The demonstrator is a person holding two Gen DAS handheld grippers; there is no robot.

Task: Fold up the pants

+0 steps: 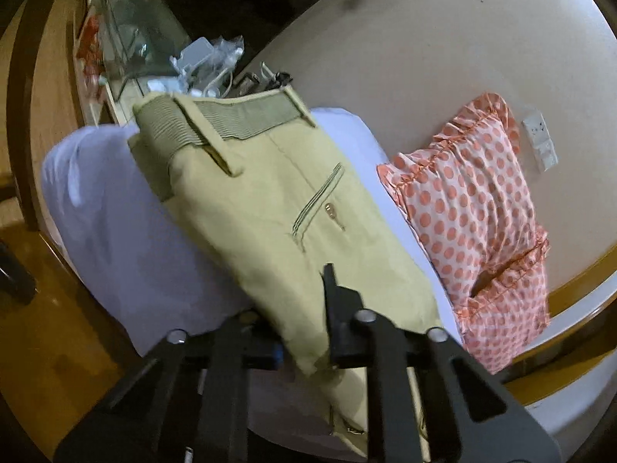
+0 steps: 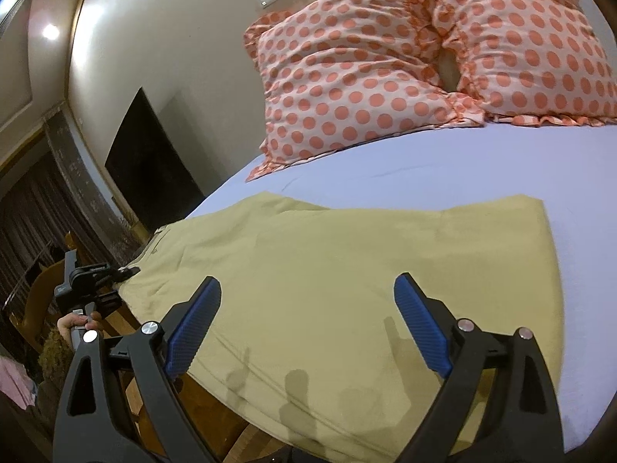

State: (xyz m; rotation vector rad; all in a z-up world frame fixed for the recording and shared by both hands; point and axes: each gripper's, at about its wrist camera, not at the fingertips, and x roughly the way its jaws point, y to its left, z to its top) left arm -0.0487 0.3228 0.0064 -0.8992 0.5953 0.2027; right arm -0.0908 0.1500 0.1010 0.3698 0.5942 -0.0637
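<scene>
While the khaki pants [image 2: 347, 289] lie flat on the bed [image 2: 443, 169], already folded into a long strip, the left tongs [image 1: 304, 343] are clenched on the cloth at the edge nearest to them, and the waistband [image 1: 239, 119] is at the far end from them. The right tongs [image 2: 308, 324] hover with jaws spread wide and grasp nothing, just above the middle of the strip, whose long axis runs across them from left to right. I judge that the right tongs are nearer to the free end by the dotted pillows [image 2: 370, 77], so the next fold depends on them.
</scene>
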